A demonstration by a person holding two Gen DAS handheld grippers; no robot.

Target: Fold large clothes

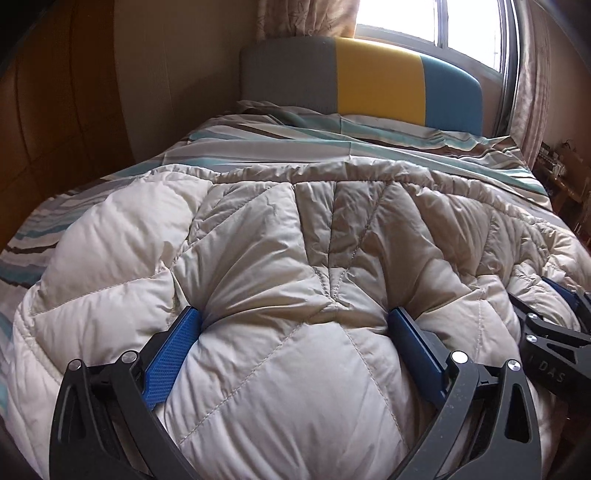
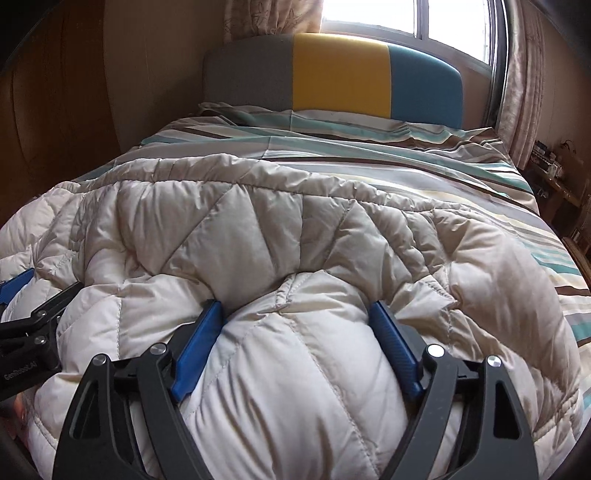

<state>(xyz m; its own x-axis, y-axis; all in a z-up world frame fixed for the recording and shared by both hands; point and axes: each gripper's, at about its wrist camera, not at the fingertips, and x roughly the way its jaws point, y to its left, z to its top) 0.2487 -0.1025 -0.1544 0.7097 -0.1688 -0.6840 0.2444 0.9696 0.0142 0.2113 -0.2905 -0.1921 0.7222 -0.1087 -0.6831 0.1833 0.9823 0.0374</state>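
Observation:
A large cream quilted down coat lies bunched across the near part of a bed; it also fills the right wrist view. My left gripper has its blue pads wide apart, pressed around a thick puffy fold of the coat. My right gripper does the same with another fold, its blue pads wide apart. The right gripper shows at the right edge of the left wrist view. The left gripper shows at the left edge of the right wrist view.
The bed has a striped teal, brown and white cover and a grey, yellow and blue headboard. A bright window with curtains is behind it. A wooden wardrobe stands left; cluttered furniture stands right.

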